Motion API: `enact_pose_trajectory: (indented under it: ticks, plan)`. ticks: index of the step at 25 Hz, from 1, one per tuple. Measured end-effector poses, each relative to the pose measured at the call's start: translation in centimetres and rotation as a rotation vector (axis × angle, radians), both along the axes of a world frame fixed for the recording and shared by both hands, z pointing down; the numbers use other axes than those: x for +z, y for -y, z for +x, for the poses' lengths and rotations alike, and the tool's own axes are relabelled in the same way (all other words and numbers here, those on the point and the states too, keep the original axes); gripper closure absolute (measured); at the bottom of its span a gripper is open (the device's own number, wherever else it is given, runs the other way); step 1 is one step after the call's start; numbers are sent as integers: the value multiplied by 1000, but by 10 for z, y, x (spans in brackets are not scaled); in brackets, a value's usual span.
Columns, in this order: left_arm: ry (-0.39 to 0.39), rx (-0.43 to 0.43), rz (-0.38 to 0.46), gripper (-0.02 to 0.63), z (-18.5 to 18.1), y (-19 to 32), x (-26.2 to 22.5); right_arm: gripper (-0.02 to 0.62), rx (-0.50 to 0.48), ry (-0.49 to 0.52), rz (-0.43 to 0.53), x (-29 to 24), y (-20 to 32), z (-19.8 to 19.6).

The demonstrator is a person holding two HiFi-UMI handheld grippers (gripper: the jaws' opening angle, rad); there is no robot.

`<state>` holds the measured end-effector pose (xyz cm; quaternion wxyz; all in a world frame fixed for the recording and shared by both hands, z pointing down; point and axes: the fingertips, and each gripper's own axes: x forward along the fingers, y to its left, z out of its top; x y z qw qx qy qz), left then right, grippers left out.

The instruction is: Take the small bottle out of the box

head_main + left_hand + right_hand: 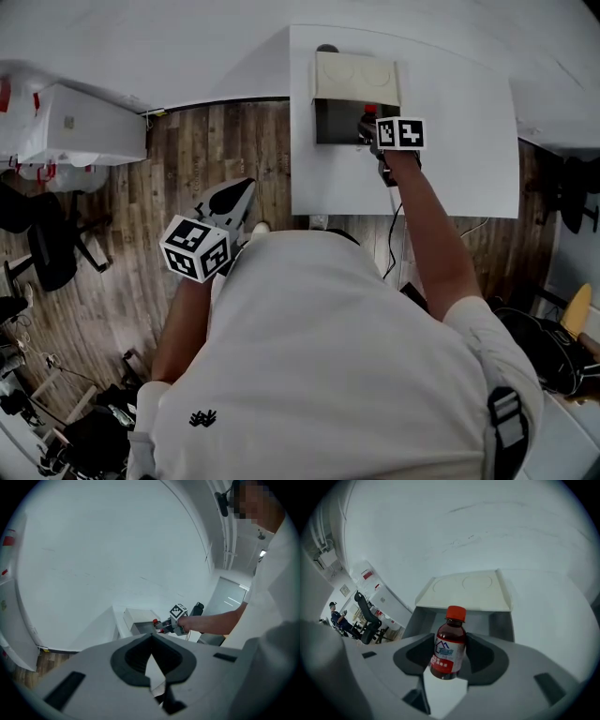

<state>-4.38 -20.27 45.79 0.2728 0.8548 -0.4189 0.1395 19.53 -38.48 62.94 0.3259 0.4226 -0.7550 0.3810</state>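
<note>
The small bottle (449, 646), brown with a red cap and a red-and-white label, stands upright between the pads of my right gripper (449, 657), which is shut on it. In the head view the bottle's red cap (368, 111) shows at the open front of the box (356, 80), with the right gripper (367, 127) on it. The box is grey inside, and its cream lid (464, 590) is folded back. It sits at the far side of the white table (450, 159). My left gripper (242, 190) hangs over the wooden floor off the table's left, its tips (151, 637) together and nothing held.
A white cabinet (75, 122) and a black office chair (47, 244) stand on the wooden floor at the left. A dark bag (544, 347) lies at the right. A cable (392, 239) hangs off the table's near edge.
</note>
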Motion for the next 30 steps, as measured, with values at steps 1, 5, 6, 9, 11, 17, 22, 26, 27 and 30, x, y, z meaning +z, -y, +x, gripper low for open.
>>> enact_pose_trajectory:
  ticks: [1, 5, 6, 9, 11, 17, 22, 26, 27, 30]
  plan:
    - [-2, 7, 4, 600, 0, -1, 0, 380, 13, 15, 12, -4, -1, 0]
    - [-9, 37, 19, 600, -1, -7, 2, 380, 36, 64, 55, -23, -15, -2]
    - [-10, 44, 21, 600, -2, -9, 3, 380, 38, 74, 61, -27, -21, -4]
    - [-15, 70, 27, 600, -6, -14, 4, 380, 50, 106, 82, -40, -41, -9]
    - [-18, 91, 29, 600, -7, -18, 5, 382, 63, 126, 93, -48, -55, -12]
    - [-40, 155, 42, 600, -13, -30, 4, 385, 154, 261, 85, -68, -105, -29]
    - [-47, 205, 41, 600, -25, -41, 5, 385, 175, 300, 113, -83, -142, -50]
    - [-54, 243, 43, 600, -36, -52, 7, 385, 170, 289, 139, -88, -171, -64]
    - [-55, 253, 43, 600, -39, -55, 8, 385, 169, 285, 144, -89, -178, -67]
    - [-55, 289, 37, 600, -47, -67, 13, 385, 178, 294, 155, -95, -203, -79]
